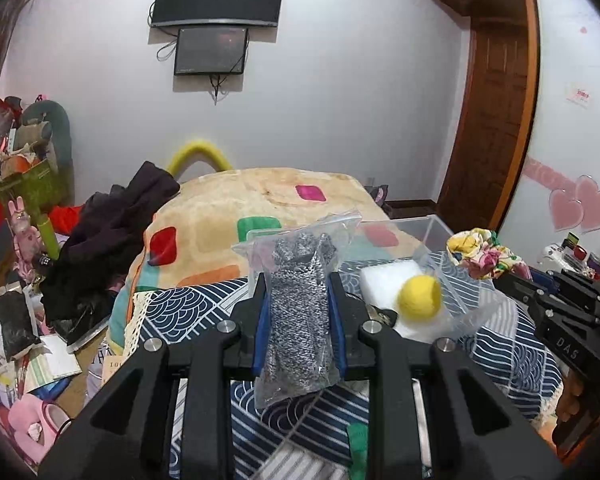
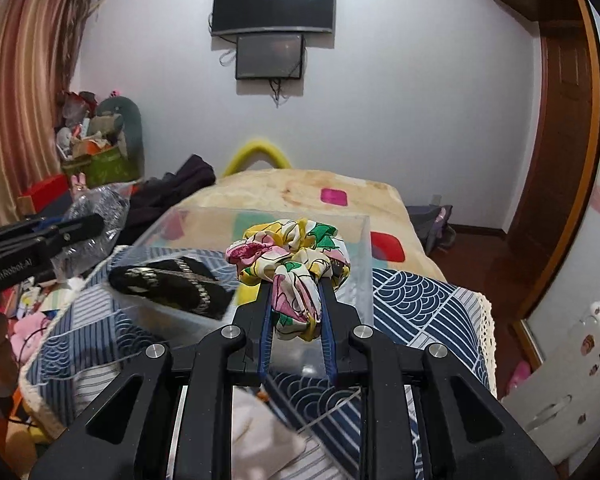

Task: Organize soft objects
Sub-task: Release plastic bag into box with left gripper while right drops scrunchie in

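Holding both items raised near the clear bin (image 2: pixel 364 240), ready for dropping in: left gripper (image 1: pixel 298 296) clamping bagged grey knit (image 1: pixel 300 320), right gripper (image 2: pixel 296 300) pinching floral scrunchie (image 2: pixel 288 256).

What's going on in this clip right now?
A person holds a gripper in each hand over a bed. The left gripper is shut on a clear bag of grey knit fabric, held in the air. The right gripper is shut on a floral scrunchie, held above a clear plastic box. The box already holds a yellow ball, a white sponge and a black headband.
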### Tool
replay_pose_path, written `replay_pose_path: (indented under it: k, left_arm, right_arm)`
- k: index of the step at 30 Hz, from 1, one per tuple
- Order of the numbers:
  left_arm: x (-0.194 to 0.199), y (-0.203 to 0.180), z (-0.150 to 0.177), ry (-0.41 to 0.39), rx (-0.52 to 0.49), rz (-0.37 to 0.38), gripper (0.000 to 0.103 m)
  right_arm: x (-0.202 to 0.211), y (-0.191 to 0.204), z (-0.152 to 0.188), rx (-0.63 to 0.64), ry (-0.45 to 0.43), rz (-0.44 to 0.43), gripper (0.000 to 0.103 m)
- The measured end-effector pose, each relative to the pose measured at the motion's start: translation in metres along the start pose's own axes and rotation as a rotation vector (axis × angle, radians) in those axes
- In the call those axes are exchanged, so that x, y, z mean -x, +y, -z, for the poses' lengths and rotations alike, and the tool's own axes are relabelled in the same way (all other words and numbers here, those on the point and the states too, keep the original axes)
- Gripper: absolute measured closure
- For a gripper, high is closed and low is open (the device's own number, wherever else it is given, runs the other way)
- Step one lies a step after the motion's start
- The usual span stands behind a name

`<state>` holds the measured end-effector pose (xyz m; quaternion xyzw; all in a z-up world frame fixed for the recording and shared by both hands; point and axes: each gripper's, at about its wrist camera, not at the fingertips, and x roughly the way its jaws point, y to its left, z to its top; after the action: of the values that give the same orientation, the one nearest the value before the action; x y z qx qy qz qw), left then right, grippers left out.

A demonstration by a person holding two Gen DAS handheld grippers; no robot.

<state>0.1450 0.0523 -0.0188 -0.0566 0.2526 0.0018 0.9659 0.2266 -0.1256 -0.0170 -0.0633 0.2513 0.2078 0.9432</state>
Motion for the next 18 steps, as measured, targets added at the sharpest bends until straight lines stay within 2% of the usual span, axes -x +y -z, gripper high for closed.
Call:
replay_pose_path:
  k: [9,14,18]
  left_arm:
    - [-0.059,0.000,-0.011,0.090,0.002,0.007,0.077]
    - [-0.085,-0.007,-0.007,0.145,-0.031,-0.011,0.077]
    - [-0.094,-0.005,-0.002,0.182,-0.018,-0.012,0.076]
  right_arm:
    - [-0.036,-0.006,0.002,-0.027,0.091,0.019,0.084]
    - [-0.040,-0.008,0.007,-0.028,0.119,0.018,0.082]
    - [-0.035,-0.007,0.008,-0.018,0.111,0.007,0.079]
